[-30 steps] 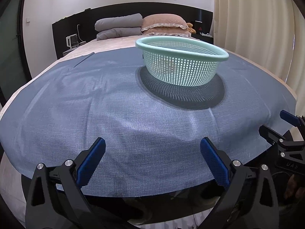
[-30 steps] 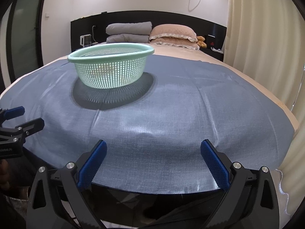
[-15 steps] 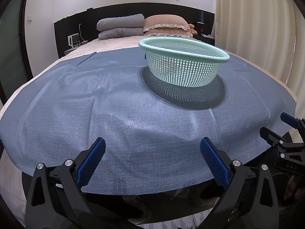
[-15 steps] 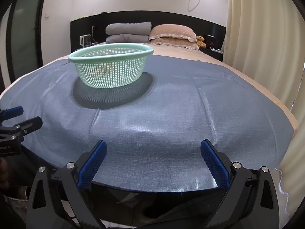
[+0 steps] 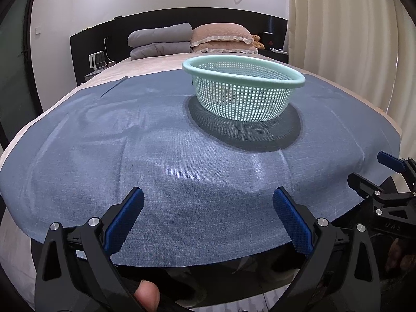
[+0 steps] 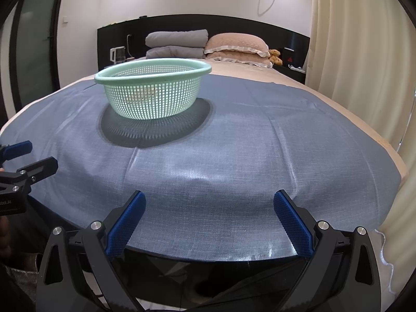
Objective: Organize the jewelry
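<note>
Both tools hang just off the near edge of the bed, holding nothing. The left gripper (image 5: 208,215) has its blue pads wide apart, and so does the right gripper (image 6: 209,217). No jewelry shows on the blue cloth (image 5: 156,156). The mint green mesh basket (image 5: 243,91) sits toward the middle of the cloth – something pale shows dimly through its holes, maybe the jewelry, but I cannot tell. A good next move is probably to come in slowly from above the rim – not from the side, or the light basket may slide.
</note>
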Demonstrator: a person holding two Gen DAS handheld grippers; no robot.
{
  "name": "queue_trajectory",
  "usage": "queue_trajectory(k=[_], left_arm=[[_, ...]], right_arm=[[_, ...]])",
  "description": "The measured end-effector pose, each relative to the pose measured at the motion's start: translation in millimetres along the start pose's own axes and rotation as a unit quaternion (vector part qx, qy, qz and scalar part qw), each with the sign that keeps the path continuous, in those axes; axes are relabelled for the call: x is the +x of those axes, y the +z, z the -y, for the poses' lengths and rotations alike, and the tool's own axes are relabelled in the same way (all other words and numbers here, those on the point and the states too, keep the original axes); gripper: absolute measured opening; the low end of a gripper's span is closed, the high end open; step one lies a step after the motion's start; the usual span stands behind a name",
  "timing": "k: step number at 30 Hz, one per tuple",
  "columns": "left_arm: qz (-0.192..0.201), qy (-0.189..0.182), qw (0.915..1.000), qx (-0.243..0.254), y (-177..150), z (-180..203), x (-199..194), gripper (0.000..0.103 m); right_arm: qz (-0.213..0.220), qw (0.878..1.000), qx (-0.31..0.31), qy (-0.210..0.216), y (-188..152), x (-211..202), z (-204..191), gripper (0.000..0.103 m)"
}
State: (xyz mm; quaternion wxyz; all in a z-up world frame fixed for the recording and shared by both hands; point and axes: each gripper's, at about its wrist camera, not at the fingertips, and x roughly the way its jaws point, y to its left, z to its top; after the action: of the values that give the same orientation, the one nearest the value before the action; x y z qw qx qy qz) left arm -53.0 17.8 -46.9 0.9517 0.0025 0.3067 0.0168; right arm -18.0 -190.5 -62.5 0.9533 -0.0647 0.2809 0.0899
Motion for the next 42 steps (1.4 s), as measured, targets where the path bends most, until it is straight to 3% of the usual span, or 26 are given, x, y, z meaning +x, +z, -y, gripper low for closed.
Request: queue_trajectory(k=[42], left_arm=[[0.006, 0.014, 0.9998, -0.014, 2.6, -0.4, -2.7, 0.097]], right_arm=[[-0.004, 1.000, -0.005, 0.006, -0.2, 2.1, 5.2, 0.095]])
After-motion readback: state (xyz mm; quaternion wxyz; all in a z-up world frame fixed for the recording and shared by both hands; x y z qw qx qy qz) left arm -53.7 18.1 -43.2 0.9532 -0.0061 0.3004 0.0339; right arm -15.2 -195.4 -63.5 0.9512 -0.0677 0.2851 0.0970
